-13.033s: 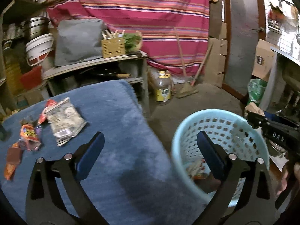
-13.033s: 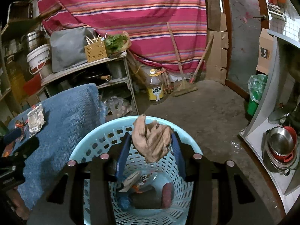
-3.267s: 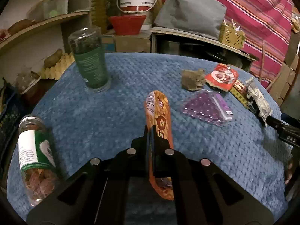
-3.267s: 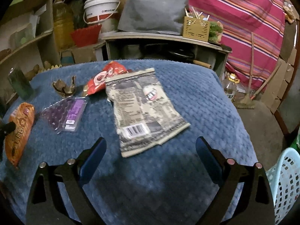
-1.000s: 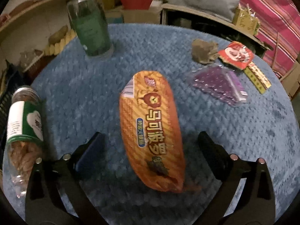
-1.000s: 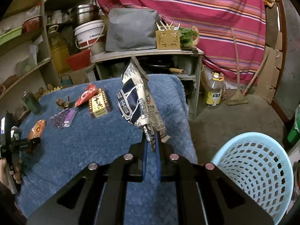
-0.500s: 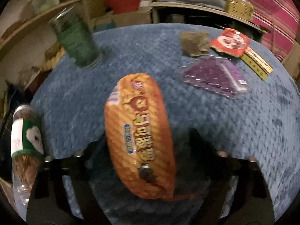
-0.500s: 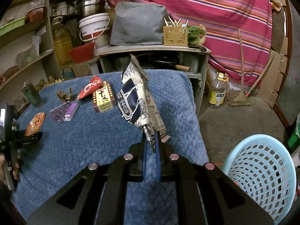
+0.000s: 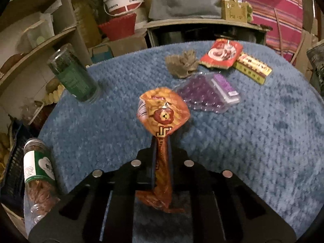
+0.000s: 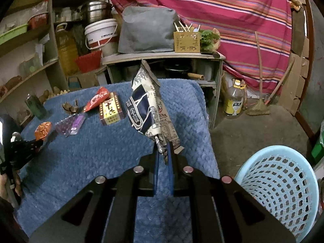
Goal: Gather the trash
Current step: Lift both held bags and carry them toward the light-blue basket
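The crumpled orange snack wrapper [image 9: 162,119] with a cartoon lion face stands up between the fingers of the left gripper [image 9: 161,156], which are closing on its creased middle; its top flares above them and its lower end hangs beneath, above the blue quilted cloth covering the table [image 9: 263,141]. In the right wrist view the same wrapper [image 10: 42,130] shows small at the left, at the tip of the left gripper [image 10: 37,142].

The right gripper [image 10: 163,156] has its fingers pressed together on the bottom corner of a navy, white and grey printed snack bag [image 10: 147,105], which rises upright and leans slightly away, above the table's near edge.

Lying on the cloth past the orange wrapper are a clear plastic blister tray with purple contents [image 9: 208,93], a brown crumpled scrap [image 9: 182,64], a red foil packet [image 9: 221,53] and a yellow and maroon rectangular box [image 9: 253,67], the last two touching. A tall green-labelled clear jar [image 9: 74,77] stands toward the left, and a second jar with a white and green label [image 9: 38,174] lies on its side at the table's left edge.

On the floor to the right of the table sits a pale blue perforated plastic basket [image 10: 283,184]; from this angle its inside looks bare.
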`<control>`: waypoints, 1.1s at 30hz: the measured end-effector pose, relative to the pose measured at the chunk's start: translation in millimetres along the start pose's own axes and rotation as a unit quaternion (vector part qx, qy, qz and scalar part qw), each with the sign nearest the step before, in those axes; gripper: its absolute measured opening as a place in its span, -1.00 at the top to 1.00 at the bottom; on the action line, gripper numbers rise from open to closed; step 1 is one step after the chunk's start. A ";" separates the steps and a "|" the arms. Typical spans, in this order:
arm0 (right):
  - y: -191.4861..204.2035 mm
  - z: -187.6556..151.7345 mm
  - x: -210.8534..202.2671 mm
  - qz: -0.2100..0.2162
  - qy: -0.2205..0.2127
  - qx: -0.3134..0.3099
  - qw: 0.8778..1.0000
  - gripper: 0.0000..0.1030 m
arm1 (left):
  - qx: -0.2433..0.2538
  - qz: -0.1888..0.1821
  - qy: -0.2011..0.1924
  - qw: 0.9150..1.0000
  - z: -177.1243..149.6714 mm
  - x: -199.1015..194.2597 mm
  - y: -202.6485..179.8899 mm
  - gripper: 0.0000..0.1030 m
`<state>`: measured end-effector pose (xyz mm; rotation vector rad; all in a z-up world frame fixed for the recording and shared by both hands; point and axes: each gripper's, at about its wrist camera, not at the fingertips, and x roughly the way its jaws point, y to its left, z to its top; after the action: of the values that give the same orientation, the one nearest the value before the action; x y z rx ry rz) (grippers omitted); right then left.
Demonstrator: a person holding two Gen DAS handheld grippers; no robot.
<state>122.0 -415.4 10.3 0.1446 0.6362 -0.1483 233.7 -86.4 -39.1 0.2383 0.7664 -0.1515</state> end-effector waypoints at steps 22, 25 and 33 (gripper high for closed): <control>6.1 -5.9 -33.8 0.022 -0.025 -0.019 0.999 0.83 | -0.025 -0.013 -0.079 0.996 11.7 -78.1 -28.8 0.87; -5.8 -7.0 -43.2 0.020 -0.029 -0.012 0.999 0.83 | -0.027 -0.035 -0.086 0.995 14.7 -94.1 -52.7 0.87; -61.6 -13.9 -83.2 -0.014 -0.050 0.017 0.999 0.83 | -0.007 -0.074 -0.105 0.992 18.8 -121.1 -124.7 0.87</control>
<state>36.7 -465.4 43.7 0.1595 0.5358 -0.1912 132.5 -205.5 39.2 0.1478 0.5748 -0.3073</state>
